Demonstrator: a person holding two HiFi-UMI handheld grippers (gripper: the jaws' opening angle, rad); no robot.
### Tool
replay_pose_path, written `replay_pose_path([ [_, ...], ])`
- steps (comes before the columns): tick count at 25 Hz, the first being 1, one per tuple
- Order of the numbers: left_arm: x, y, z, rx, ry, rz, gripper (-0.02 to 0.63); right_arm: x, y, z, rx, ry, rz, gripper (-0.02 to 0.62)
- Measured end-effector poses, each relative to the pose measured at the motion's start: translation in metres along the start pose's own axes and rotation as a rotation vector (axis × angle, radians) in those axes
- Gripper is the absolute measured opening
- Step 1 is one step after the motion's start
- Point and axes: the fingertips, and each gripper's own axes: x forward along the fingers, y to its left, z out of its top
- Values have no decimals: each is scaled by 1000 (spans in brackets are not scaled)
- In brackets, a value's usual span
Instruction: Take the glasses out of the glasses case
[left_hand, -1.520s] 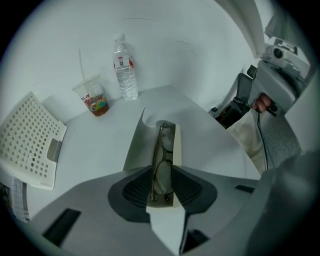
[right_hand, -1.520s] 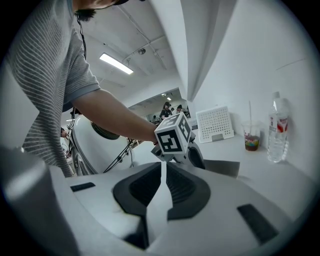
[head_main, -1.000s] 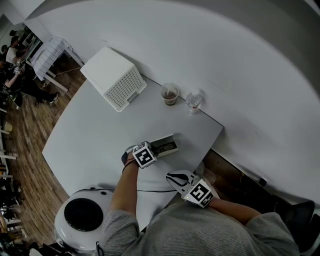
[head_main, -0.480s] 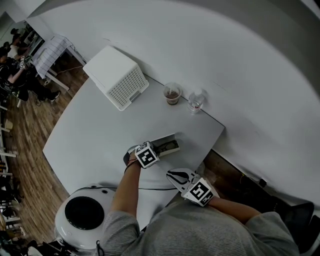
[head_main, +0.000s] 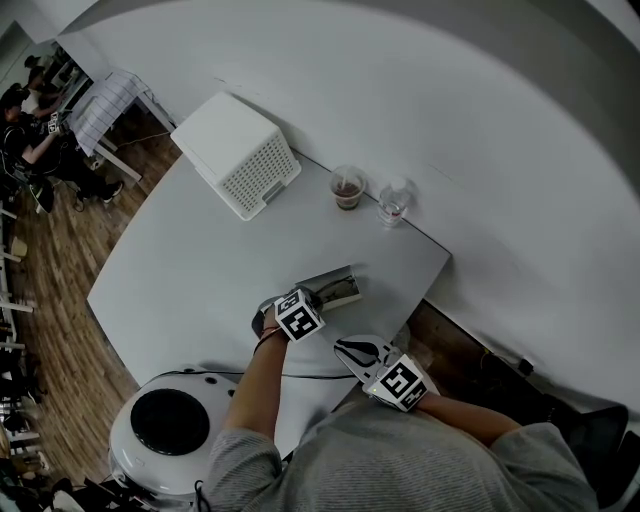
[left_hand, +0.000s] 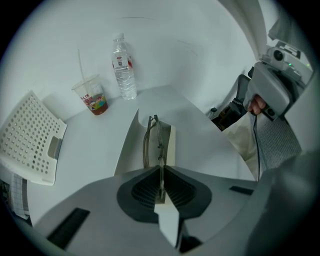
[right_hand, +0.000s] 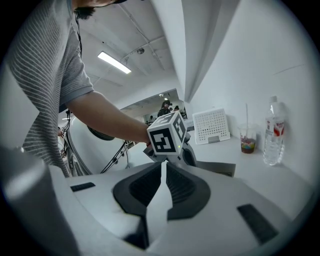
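An open glasses case (left_hand: 170, 142) lies on the white table, its lid (left_hand: 128, 145) raised at the left. Thin-framed glasses (left_hand: 149, 137) lie lengthwise in it. My left gripper (left_hand: 161, 176) points steeply down at the near end of the case. Its jaws are closing and stand nearly together, with the near part of the glasses' frame pinched between the pads. In the head view the left gripper (head_main: 312, 298) covers the case's (head_main: 340, 291) left end. My right gripper (right_hand: 163, 172) is shut on nothing. It hangs at the table's near edge (head_main: 346, 349), apart from the case.
A white perforated basket (head_main: 237, 155) lies at the far left of the table. A plastic cup (head_main: 346, 189) with a drink and a water bottle (head_main: 392, 203) stand at the far edge by the wall. A round white device with a black disc (head_main: 165, 425) sits beside the person.
The left gripper has tipped a little further over the near end of the case. The right gripper has kept still.
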Motion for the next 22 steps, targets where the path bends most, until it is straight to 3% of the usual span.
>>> replay_pose_path([
  [11, -13, 9, 6, -88, -101, 152, 18, -4, -7, 6, 0, -17, -29, 21],
  [22, -28, 11, 14, -152, -187, 178, 18, -4, -15, 9, -29, -10, -63, 21],
])
